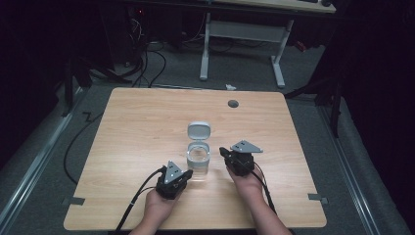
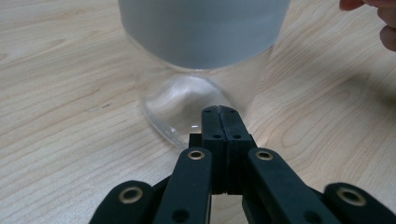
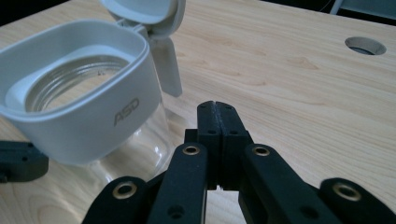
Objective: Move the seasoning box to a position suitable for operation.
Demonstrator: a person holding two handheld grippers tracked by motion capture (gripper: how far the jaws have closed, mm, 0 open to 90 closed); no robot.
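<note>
The wooden table (image 1: 147, 127) takes up most of the scene, with a round cable hole (image 1: 233, 103) toward its far edge at about one o'clock from the centre. Just this side of the middle stands the glass jar (image 1: 198, 164), clear-walled with a grey plastic collar (image 3: 88, 116) around its mouth and a hinged flip lid (image 1: 199, 130) standing open at twelve o'clock from the mouth. The inside looks empty, as far as I can see through the opening.

The left gripper (image 1: 172, 180) sits at about seven o'clock from the jar, its jaws pressed together with nothing between them, tips just short of the glass base (image 2: 182, 107). The right gripper (image 1: 238, 159) is at three o'clock, jaws likewise together on nothing, near the jar but apart from it.

I'd judge the lid-opening part done, since the flip lid is already up. Neither tool has a hold on the jar, so whatever follows with it, steadying, moving or closing, is not yet done.
</note>
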